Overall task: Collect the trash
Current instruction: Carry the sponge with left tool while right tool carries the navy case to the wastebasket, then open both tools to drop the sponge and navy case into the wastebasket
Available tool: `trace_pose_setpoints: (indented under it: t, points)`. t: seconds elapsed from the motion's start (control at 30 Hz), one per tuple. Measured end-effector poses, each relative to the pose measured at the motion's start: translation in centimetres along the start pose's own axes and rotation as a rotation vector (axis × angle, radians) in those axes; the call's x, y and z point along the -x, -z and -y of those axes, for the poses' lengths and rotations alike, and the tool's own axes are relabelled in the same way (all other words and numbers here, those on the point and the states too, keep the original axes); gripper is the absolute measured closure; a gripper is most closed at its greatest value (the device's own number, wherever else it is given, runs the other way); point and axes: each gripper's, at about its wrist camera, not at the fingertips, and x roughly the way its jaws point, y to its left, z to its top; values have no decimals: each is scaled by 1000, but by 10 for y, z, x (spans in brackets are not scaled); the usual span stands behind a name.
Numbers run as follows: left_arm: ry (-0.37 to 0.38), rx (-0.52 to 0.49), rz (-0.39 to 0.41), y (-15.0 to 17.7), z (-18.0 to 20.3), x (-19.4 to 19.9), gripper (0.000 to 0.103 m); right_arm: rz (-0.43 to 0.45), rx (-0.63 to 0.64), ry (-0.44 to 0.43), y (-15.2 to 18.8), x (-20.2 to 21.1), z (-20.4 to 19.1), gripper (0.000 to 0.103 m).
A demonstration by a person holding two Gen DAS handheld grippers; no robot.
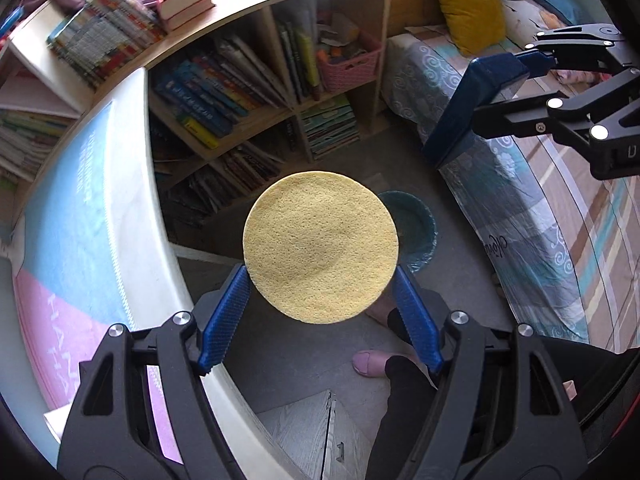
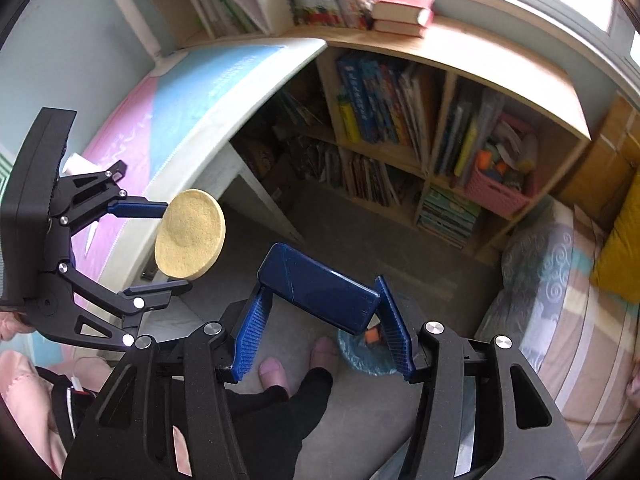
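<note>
My left gripper [image 1: 322, 276] is shut on a round yellow sponge disc [image 1: 320, 246], held in the air beyond the desk edge and over the floor. The disc also shows in the right wrist view [image 2: 190, 240], between the left gripper's fingers [image 2: 160, 248]. My right gripper [image 2: 320, 292] is shut on a flat dark blue box [image 2: 318, 282]; the box shows at upper right in the left wrist view [image 1: 472, 108]. A blue-lined trash bin [image 1: 412, 228] stands on the floor below both grippers, with an orange item inside in the right wrist view [image 2: 370, 346].
A white desk with a pink and blue mat [image 1: 80, 216] curves along the left. A wooden bookshelf [image 1: 256, 92] full of books and a pink basket [image 1: 352, 60] stands behind. A bed [image 1: 560, 240] is at right. The person's slippered feet [image 2: 296, 364] stand by the bin.
</note>
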Motion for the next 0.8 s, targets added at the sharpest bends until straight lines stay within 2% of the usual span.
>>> trace_pose_setpoints:
  t: [0.3, 0.67, 0.7, 0.73, 0.8]
  points:
    - [45, -105, -19, -22, 32, -14, 33, -16, -114, 18, 31, 0, 26, 49]
    - [95, -204, -41, -44, 61, -31, 32, -17, -213, 37, 46, -1, 50, 48]
    - [97, -213, -41, -47, 64, -33, 31, -15, -224, 41, 47, -1, 52, 46]
    - [99, -221, -43, -49, 67, -35, 26, -11, -238, 42, 48, -1, 55, 39]
    - [81, -238, -59, -54, 74, -42, 10, -7, -276, 33, 50, -1, 63, 23]
